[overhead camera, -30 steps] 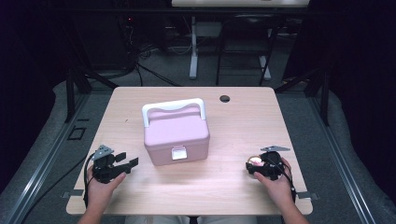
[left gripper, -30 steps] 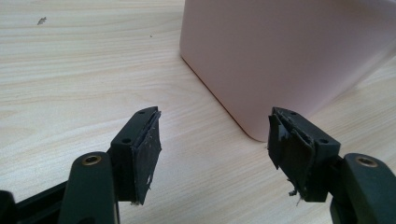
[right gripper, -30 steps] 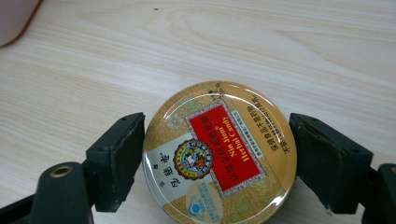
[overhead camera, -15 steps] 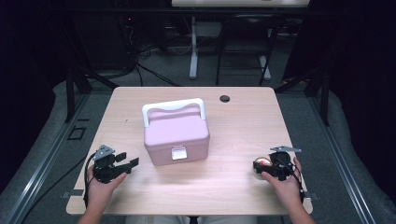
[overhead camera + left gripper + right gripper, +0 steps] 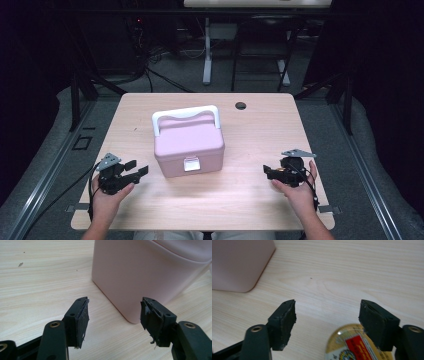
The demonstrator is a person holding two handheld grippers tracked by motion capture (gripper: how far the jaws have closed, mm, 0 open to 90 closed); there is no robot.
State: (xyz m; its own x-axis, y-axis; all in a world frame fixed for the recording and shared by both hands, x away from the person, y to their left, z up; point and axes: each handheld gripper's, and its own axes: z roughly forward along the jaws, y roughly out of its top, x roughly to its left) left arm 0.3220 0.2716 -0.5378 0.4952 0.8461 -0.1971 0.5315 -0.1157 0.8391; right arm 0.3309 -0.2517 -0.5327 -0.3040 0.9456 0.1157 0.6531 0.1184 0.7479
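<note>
Flanking a pink box (image 5: pixel 189 145) on the bench (image 5: pixel 260 130)
Left gripper (image 5: pixel 113 315) and right gripper (image 5: pixel 327 320): jaws spread, pinching nothing

Even overhead light brightens the pale surface (image 5: pixel 260 130) against dark surroundings, shadows stay soft, and both gripper views blur slightly up close.
</note>
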